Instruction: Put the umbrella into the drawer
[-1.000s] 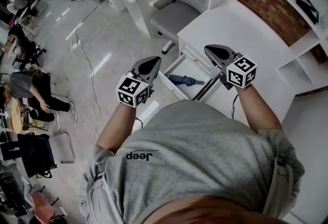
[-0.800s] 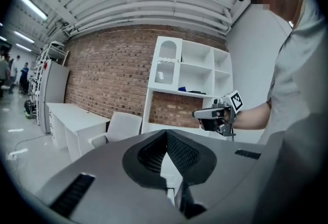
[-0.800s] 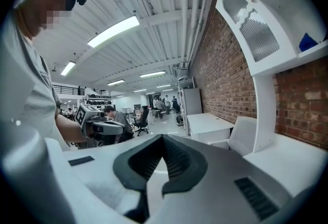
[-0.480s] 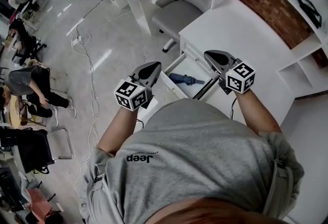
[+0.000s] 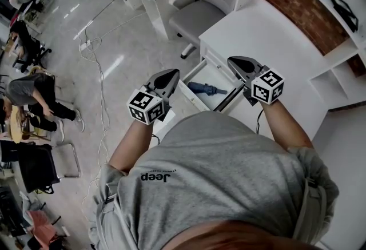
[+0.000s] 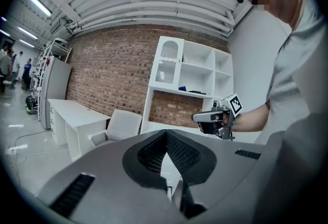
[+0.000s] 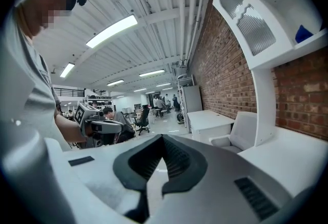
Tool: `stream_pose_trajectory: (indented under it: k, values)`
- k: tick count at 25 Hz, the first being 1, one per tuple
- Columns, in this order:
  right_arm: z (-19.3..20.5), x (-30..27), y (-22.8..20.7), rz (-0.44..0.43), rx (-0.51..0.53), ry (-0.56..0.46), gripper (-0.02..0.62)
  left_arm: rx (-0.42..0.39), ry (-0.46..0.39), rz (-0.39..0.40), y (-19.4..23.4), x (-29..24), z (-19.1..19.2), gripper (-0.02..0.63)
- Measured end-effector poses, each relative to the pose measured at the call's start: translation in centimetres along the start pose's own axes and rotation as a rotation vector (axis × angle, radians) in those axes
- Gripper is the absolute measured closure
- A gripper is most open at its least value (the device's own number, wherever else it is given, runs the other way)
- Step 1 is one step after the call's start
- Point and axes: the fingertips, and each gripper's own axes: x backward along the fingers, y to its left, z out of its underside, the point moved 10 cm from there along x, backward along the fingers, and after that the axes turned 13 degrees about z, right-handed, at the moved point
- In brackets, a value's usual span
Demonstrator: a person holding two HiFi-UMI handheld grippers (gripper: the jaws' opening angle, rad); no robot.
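Inside the pulled-out drawer (image 5: 216, 103) the folded blue umbrella (image 5: 207, 90) lies flat on the white bottom. That drawer sticks out from under the white tabletop (image 5: 257, 31). Left claw (image 5: 170, 75) and right claw (image 5: 238, 63) hover on either side above it, both clenched shut on nothing.

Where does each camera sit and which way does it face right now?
Head view: on the person's head, looking steeply down at the open drawer with the umbrella; shows torso, left claw, right claw.
Left gripper view: on the left claw, facing brick wall and shelves; shows right arm.
Right gripper view: on the right claw, facing the office hall; shows left arm.
Shared: both gripper views catch the white chair.
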Motion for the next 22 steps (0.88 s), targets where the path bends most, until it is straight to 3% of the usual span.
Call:
stream_pose_trajectory:
  k: [22]
  values:
    - [-0.25,0.59,0.5,-0.024,0.044,0.016,0.589,-0.018,0.016,-0.003,-0.69,0.49,-0.01,0.588]
